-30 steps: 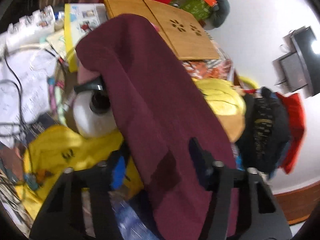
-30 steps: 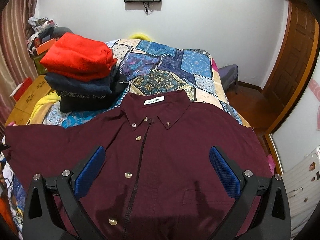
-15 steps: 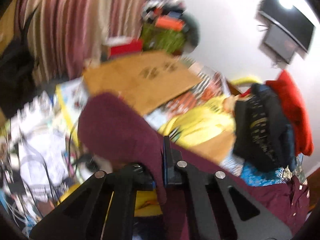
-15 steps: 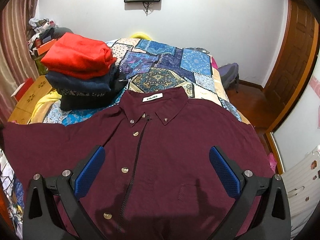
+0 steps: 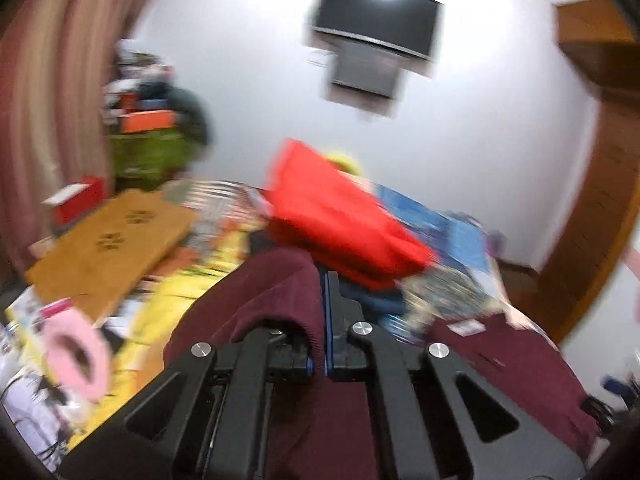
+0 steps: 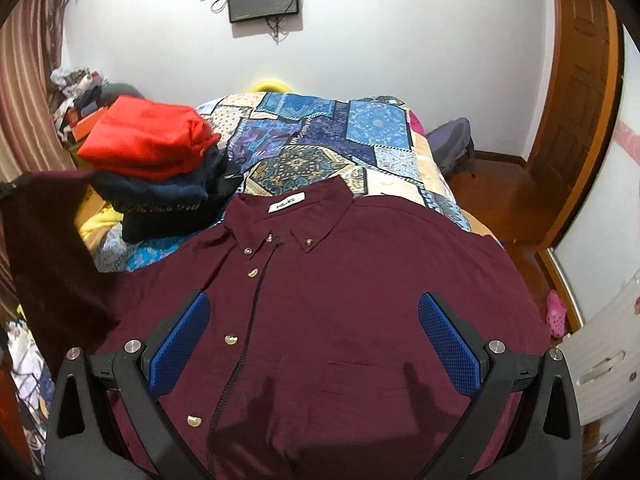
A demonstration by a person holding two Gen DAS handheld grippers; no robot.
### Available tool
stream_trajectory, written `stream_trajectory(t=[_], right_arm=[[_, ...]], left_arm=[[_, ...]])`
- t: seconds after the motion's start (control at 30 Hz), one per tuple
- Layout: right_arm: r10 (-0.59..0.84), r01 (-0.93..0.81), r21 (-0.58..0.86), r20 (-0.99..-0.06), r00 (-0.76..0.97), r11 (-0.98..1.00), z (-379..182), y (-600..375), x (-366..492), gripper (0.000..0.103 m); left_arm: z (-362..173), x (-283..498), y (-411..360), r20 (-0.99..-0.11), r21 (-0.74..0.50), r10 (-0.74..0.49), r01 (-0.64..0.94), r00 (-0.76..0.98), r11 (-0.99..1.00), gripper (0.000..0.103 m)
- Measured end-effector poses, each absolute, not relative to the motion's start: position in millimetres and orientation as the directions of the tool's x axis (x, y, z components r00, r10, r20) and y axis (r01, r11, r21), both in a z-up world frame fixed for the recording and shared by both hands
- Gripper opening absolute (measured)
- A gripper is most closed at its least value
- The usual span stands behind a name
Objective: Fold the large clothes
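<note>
Left tongs (image 5: 323, 320): clamped on the maroon shirt (image 6: 340, 300) sleeve, lifted.
Right tongs (image 6: 312, 340): wide apart, empty, above shirt front.
Bed (image 6: 320, 132): clothes pile (image 6: 152, 172) near collar; far quilt bare.

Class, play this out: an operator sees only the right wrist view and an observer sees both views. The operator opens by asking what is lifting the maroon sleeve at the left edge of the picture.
Observer: The left gripper is shut on the sleeve of the maroon button-up shirt; the cloth is pinched between its blue pads.
Operator: Is the cloth bunched there?
Observer: Yes, it humps up over one finger and drapes down the side.
Operator: What lies beyond that gripper?
Observer: A flat wooden board with flower-shaped cut-outs, lying left of the folded red garment.
Operator: And my own gripper?
Observer: The right gripper is open above the shirt front, holding nothing.
</note>
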State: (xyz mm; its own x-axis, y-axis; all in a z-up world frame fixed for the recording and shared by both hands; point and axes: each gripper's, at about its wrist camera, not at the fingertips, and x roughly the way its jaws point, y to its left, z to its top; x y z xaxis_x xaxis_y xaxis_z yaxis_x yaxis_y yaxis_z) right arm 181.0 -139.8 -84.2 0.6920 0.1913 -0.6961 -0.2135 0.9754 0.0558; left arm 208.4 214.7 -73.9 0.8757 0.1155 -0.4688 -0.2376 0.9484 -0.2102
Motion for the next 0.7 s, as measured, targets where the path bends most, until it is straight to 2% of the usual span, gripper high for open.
stream_trajectory(t=[0.2, 0.33, 0.53, 0.7], right_arm=[[0.191, -0.176, 0.092, -0.683, 0.705, 0.980, -88, -156, 180, 0.103], [0.172, -0.179, 0.059, -0.675, 0.717, 0.982, -87, -157, 176, 0.103], [0.156, -0.209, 0.004, -0.678, 0.718, 0.978, -91, -153, 175, 0.103], [0.157, -0.239, -0.024, -0.690, 0.707, 0.971, -95, -147, 175, 0.103]], left_arm=[[-103, 239, 137, -0.587, -0.245, -0.153, 0.005, 0.795, 0.969, 0.002], [-137, 257, 88, -0.681, -0.269, -0.265, 0.104, 0.683, 0.958, 0.002], [-183, 262, 29, -0.787, -0.251, -0.307, 0.176, 0.535, 0.952, 0.004], [-199, 259, 22, -0.818, -0.290, -0.339, 0.177, 0.464, 0.941, 0.014]])
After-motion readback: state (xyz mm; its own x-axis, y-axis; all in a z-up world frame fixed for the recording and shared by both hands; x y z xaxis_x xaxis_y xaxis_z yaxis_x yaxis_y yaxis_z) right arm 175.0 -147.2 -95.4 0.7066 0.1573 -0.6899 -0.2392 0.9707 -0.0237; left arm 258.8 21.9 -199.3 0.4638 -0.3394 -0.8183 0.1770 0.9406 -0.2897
